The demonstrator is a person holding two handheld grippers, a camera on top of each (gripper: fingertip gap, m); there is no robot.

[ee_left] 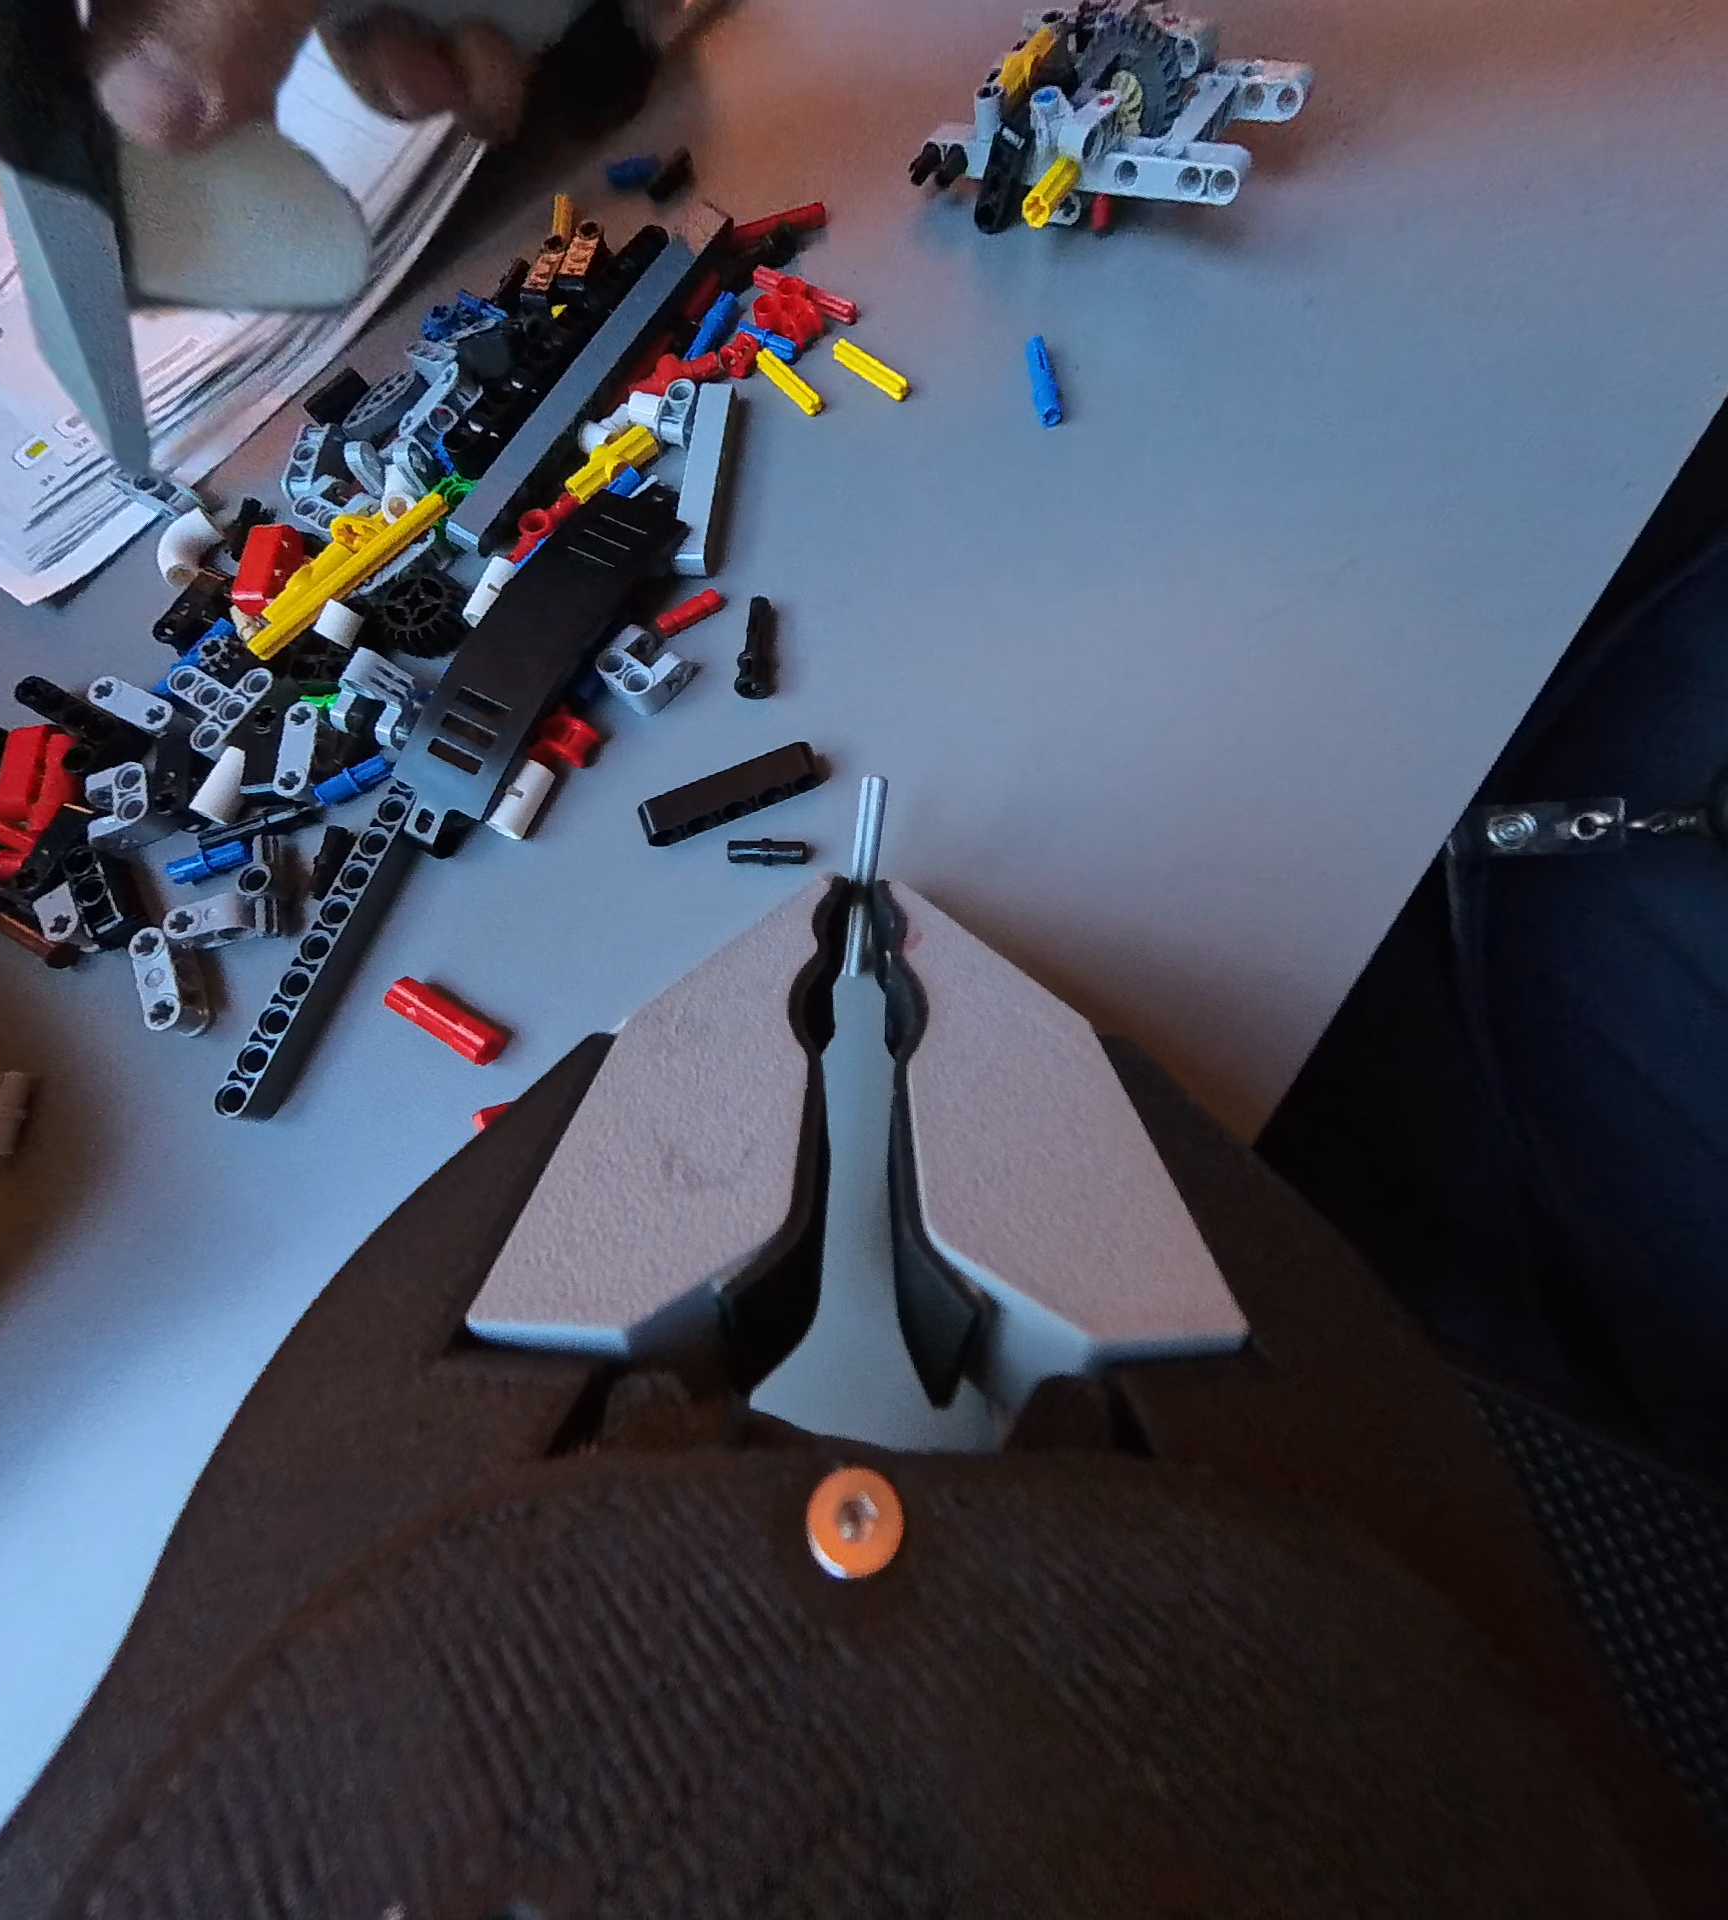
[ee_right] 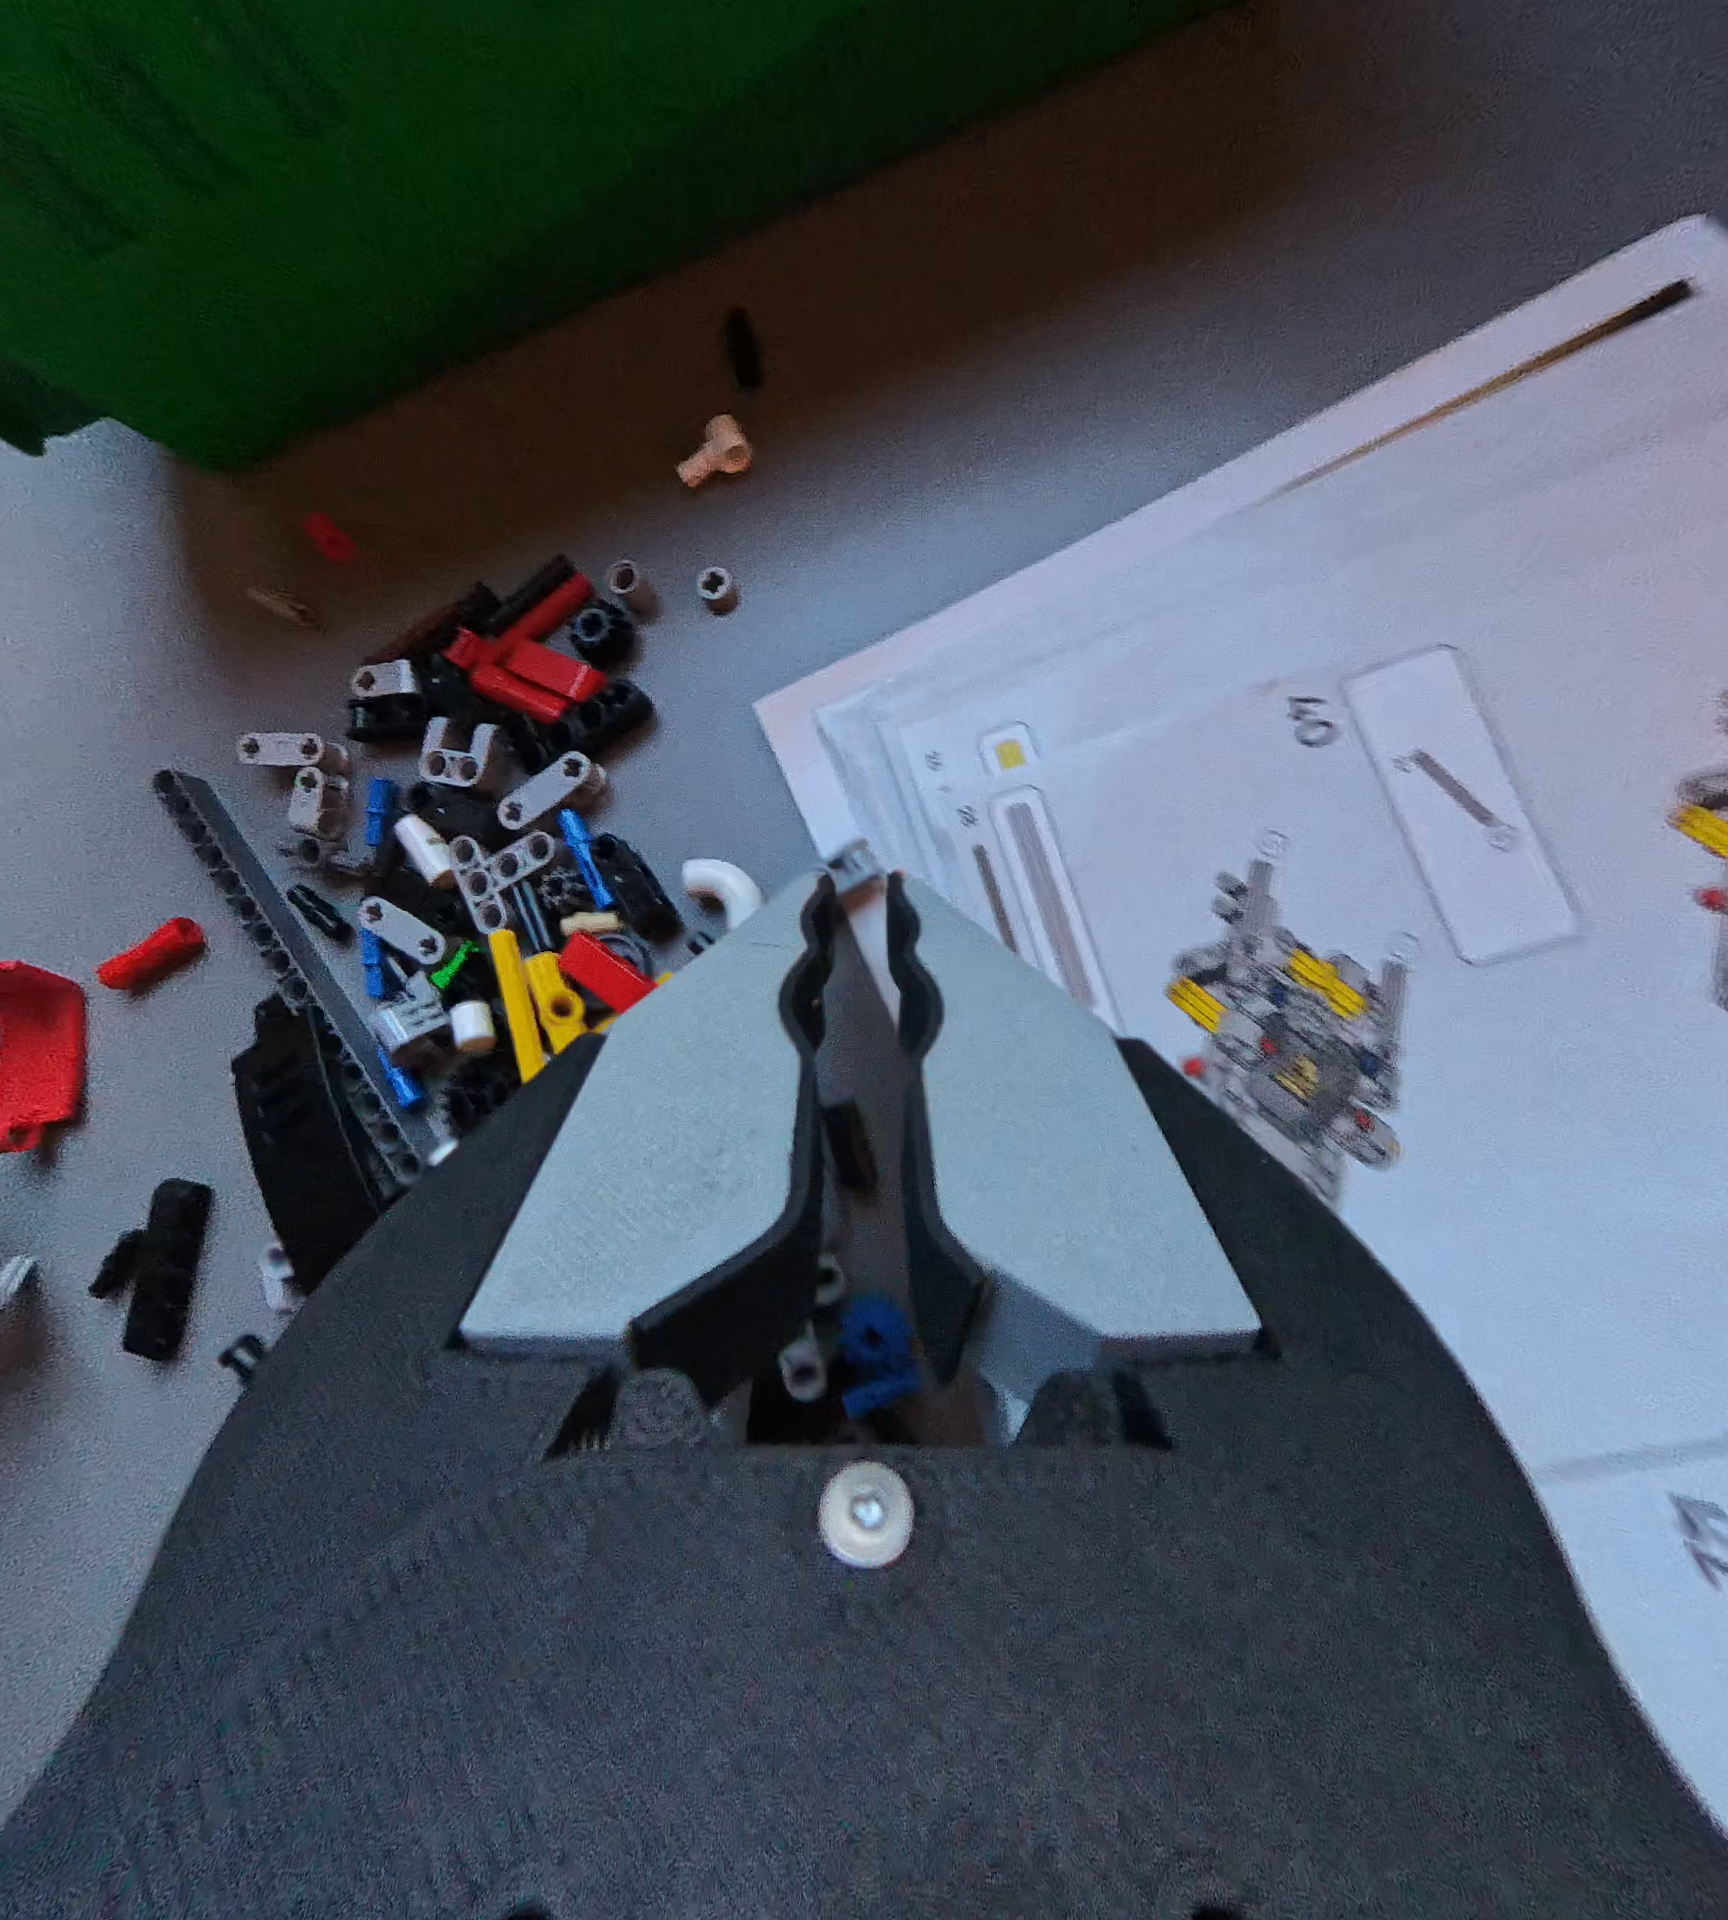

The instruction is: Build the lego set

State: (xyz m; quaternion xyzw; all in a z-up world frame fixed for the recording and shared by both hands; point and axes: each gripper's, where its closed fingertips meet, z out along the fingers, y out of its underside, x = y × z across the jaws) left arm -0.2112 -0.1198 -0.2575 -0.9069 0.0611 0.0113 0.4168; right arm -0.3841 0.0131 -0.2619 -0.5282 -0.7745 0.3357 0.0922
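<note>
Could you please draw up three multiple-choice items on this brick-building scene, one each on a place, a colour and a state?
1. Where does the partly built model stand?
A. apart from the loose pile of parts, on the bare grey table
B. on the instruction booklet
C. inside the green bin

2. What colour is the thin axle at the left hand-held gripper?
A. red
B. light grey
C. yellow

3. How does the left hand-held gripper stand?
A. wide open over the pile
B. lying on the booklet
C. closed on the axle, which sticks out past the fingertips

Answers: 1 A, the model sits alone on the table away from the pile; 2 B, the axle is pale grey; 3 C, the fingertips pinch the axle's lower part.
</note>
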